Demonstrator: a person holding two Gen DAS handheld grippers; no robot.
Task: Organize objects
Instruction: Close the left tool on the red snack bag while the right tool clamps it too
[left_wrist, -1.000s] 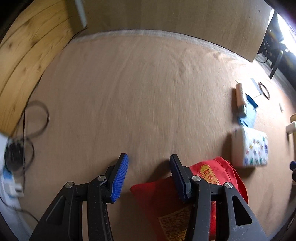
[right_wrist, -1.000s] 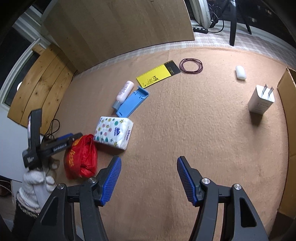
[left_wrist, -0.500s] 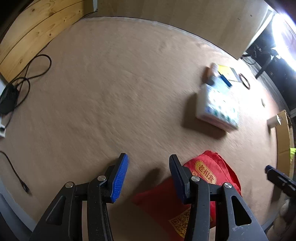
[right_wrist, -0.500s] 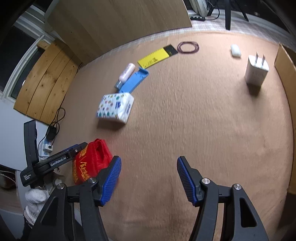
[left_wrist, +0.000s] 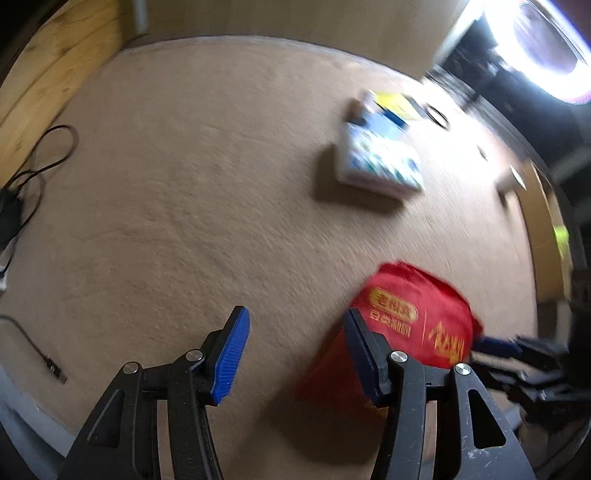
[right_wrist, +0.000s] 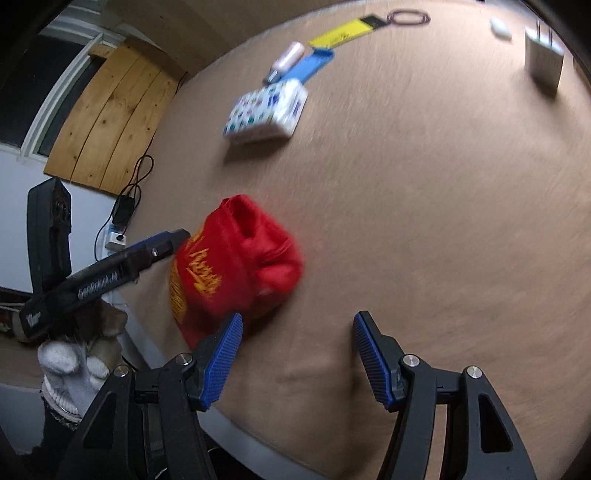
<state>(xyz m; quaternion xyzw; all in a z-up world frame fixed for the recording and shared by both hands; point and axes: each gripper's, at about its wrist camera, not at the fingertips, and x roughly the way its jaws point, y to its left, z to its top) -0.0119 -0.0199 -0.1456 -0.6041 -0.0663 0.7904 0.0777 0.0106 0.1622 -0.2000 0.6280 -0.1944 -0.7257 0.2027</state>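
A red cloth bag (right_wrist: 236, 266) with yellow print lies crumpled near the left front edge of the tan table. In the left wrist view the red bag (left_wrist: 417, 321) sits just right of my left gripper (left_wrist: 295, 343), outside its fingers. The left jaws are opening, with only bare tabletop between them. My right gripper (right_wrist: 295, 347) stands open just in front of the bag; its left pad (right_wrist: 221, 362) is close to the bag's near edge. From the side, the left gripper (right_wrist: 173, 240) points at the bag's left flank. The right gripper (left_wrist: 495, 347) shows blurred behind the bag.
Farther back lie a patterned tissue pack (right_wrist: 266, 110), a blue case (right_wrist: 310, 66), a small bottle (right_wrist: 284, 61), a yellow card (right_wrist: 343, 31) and a loop of band (right_wrist: 408, 16). A white charger (right_wrist: 545, 62) stands far right. A cardboard box (left_wrist: 543, 221) borders the right side. Cables (left_wrist: 33, 166) lie left.
The right gripper has come down and closer to the red bag, which now fills more of its view. In the left wrist view the bag has slid right, clear of the fingers, which stand slightly wider.
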